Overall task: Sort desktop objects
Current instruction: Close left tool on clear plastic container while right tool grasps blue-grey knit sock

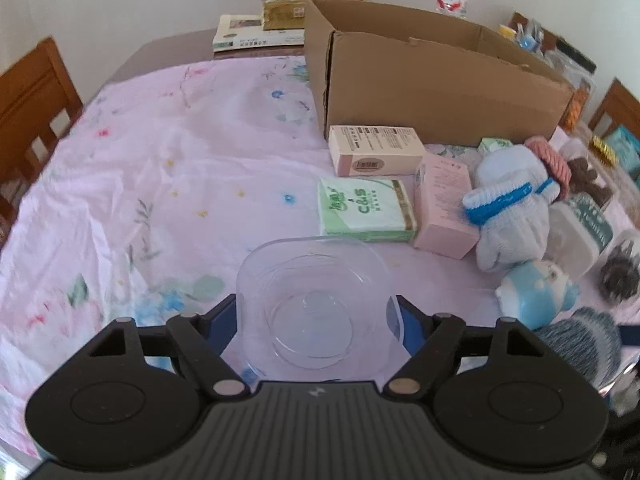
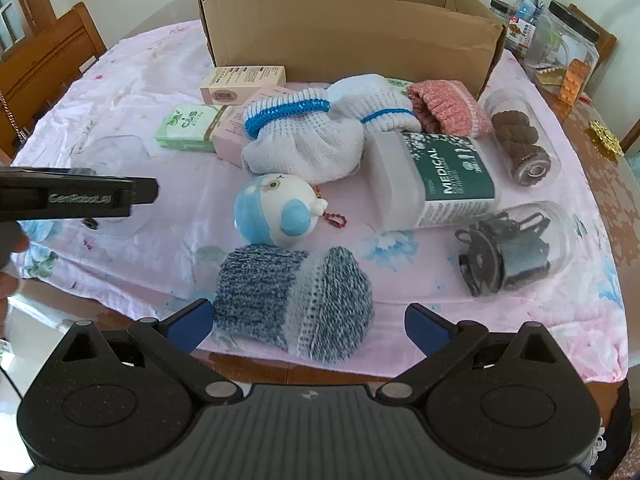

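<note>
Our left gripper (image 1: 316, 316) is clamped on the clear tub (image 1: 316, 304), held above the cloth (image 1: 160, 184); we judge it light, stiff, slick, best pinched across its walls; our right gripper (image 2: 308, 324) gapes at the sock (image 2: 292, 300)

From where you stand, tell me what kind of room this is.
Probably a home dining room. Wooden chairs stand around a table under a pink floral cloth, and household odds and ends lie on it: a tissue pack, knitted socks, a cardboard box.
</note>
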`<state>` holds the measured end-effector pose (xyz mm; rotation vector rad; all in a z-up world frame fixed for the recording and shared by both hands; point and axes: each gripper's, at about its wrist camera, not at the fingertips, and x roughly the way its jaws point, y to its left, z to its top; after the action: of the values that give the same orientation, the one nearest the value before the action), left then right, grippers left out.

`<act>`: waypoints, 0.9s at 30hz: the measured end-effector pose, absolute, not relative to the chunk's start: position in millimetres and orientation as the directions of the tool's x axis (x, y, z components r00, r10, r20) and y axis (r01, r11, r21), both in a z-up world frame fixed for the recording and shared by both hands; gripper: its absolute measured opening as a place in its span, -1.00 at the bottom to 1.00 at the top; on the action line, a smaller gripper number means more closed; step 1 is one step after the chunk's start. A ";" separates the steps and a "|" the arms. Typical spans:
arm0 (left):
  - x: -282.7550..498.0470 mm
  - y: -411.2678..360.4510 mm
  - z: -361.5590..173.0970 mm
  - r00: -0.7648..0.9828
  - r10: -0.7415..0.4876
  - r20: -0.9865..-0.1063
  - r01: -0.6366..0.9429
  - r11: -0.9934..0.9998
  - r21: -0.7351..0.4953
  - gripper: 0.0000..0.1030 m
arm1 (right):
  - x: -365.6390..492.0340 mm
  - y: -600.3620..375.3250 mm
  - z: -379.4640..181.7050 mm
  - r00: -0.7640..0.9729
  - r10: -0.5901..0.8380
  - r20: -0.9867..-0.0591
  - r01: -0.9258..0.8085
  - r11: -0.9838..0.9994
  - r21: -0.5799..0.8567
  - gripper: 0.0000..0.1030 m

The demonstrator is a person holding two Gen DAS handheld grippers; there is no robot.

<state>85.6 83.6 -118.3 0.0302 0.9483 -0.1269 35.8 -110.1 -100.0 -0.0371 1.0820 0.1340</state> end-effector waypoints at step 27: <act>88.1 90.4 -115.5 0.549 -0.180 -0.816 0.277 0.961 -0.026 0.50 | 36.7 -96.6 -95.8 0.486 0.075 -0.871 -0.206 0.978 -0.031 0.64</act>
<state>88.1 90.4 -115.5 0.1102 0.9523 -0.2709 36.7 -96.6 -95.8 -0.1377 1.0499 0.1720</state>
